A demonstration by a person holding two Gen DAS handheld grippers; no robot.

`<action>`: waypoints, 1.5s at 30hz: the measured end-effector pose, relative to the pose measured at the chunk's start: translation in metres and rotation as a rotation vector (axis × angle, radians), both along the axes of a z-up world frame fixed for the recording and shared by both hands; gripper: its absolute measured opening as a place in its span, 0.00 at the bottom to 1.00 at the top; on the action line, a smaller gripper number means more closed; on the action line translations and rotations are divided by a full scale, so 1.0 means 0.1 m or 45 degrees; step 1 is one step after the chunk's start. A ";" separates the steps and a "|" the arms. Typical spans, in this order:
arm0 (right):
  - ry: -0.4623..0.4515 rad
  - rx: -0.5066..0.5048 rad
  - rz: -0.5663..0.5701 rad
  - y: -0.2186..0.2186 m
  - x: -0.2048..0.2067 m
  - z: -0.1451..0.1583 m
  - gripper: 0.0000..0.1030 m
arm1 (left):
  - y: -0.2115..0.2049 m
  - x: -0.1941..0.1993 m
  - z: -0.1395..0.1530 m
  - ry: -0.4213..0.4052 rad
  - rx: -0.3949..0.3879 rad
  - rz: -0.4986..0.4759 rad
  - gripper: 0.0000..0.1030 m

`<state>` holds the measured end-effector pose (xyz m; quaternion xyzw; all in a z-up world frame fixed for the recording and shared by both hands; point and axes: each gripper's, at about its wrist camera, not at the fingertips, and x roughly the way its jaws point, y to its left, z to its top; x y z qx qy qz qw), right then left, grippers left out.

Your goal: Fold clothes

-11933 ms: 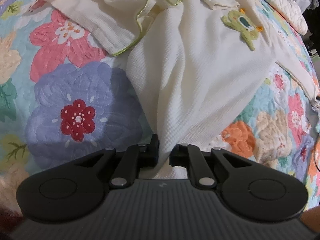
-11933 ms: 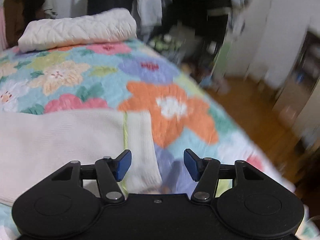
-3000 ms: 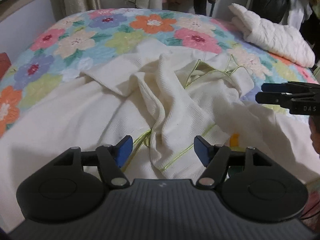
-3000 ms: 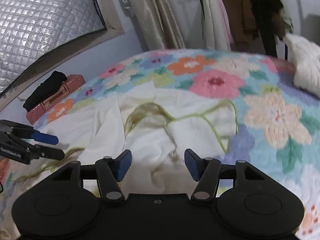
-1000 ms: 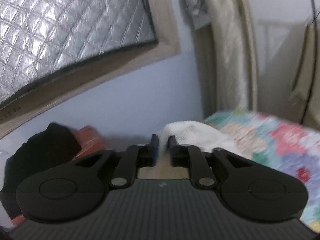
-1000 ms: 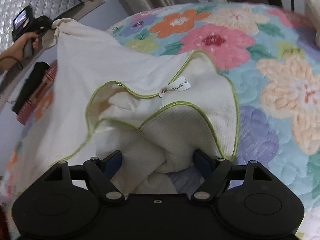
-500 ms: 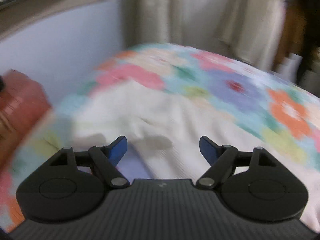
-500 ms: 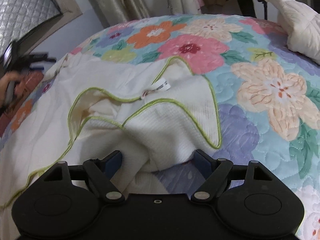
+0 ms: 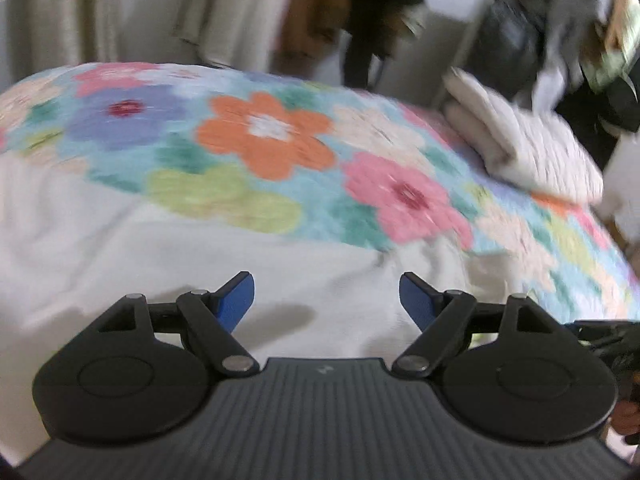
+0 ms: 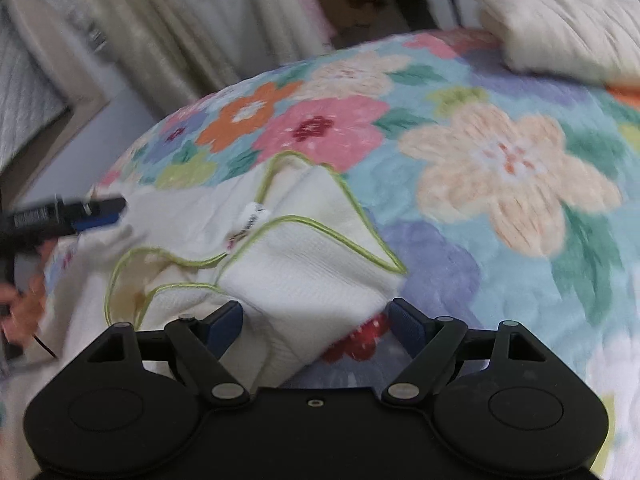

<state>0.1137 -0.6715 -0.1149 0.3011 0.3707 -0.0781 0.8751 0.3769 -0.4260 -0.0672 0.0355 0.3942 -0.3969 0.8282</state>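
garment (image 10: 312,272): cream waffle-textured cloth, matt, green piped edging | quilt (image 10: 500,184): stitched floral cloth, puffy, matt | left gripper (image 9: 326,298): matt black plastic, ribbed grey body, blue pads (image 9: 236,298), bright metal pivots | folded blanket (image 9: 532,152), upper right: white quilted cloth

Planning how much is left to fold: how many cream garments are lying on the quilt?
1: the cream garment with green trim lies spread on the floral quilt, under both open hand-held grippers. The white folded bedding at the far edge isn't clothing.
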 end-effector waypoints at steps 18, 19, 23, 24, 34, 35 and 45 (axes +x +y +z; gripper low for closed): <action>-0.518 -0.353 0.156 -0.02 0.29 0.95 0.04 | 0.01 -0.11 0.01 0.194 -0.175 0.091 0.78; -0.542 -0.381 0.186 0.00 0.31 1.01 0.04 | -0.02 -0.14 0.03 0.177 -0.155 0.080 0.78; -0.367 -0.506 0.288 0.04 0.62 0.80 0.05 | -0.33 -0.20 -0.18 0.142 0.105 0.053 0.79; -0.261 -0.500 0.246 -0.02 0.69 0.69 0.13 | -0.40 -0.22 -0.28 0.170 0.151 0.036 0.79; -0.078 -0.116 -0.070 -0.67 -0.14 0.37 0.62 | -0.44 -0.47 -0.18 -0.024 0.244 0.008 0.81; -0.043 -0.101 -0.061 -0.70 -0.29 0.32 0.62 | -0.44 -0.48 -0.17 -0.038 0.243 0.004 0.81; 0.101 -0.067 0.357 -0.14 -0.75 0.04 0.61 | -0.54 -0.46 -0.36 0.053 0.235 -0.004 0.89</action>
